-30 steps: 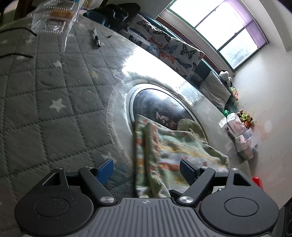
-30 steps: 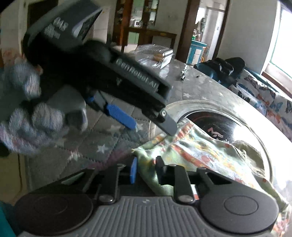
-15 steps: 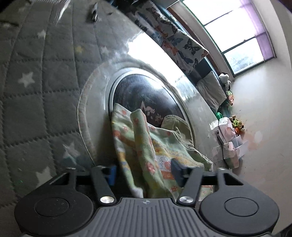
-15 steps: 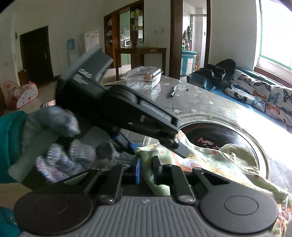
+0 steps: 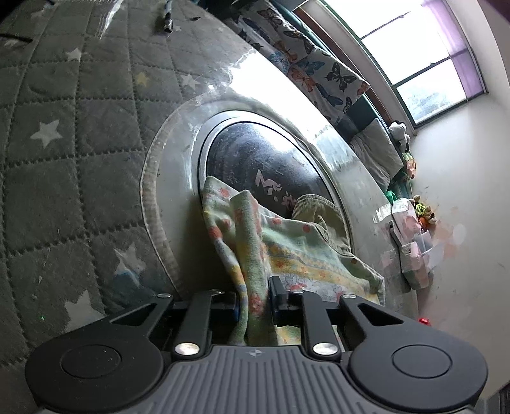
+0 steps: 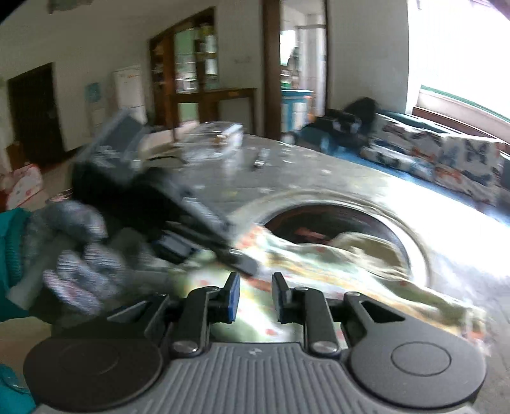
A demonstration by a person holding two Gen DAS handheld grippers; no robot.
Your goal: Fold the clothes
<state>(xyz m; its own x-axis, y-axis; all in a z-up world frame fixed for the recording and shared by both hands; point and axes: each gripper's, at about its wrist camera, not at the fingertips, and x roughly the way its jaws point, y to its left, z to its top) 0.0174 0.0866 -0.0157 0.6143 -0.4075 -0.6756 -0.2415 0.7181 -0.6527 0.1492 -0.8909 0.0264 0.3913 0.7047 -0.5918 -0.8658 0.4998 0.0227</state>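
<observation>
- The garment (image 5: 296,254) is a small, soft piece in pale green with yellow bands and orange-red flower spots.
- It lies crumpled on the bench, partly over a dark round glass panel (image 5: 255,165) set in it.
- One edge stands up in a vertical fold (image 5: 251,254), gathered tightly at its near end.
- An olive ribbed collar or lining (image 5: 322,213) shows at the far side.

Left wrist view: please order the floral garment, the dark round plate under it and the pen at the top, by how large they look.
1. Dark round plate
2. Floral garment, close to it and nearer the camera, so unsure
3. Pen, clearly smallest
</observation>
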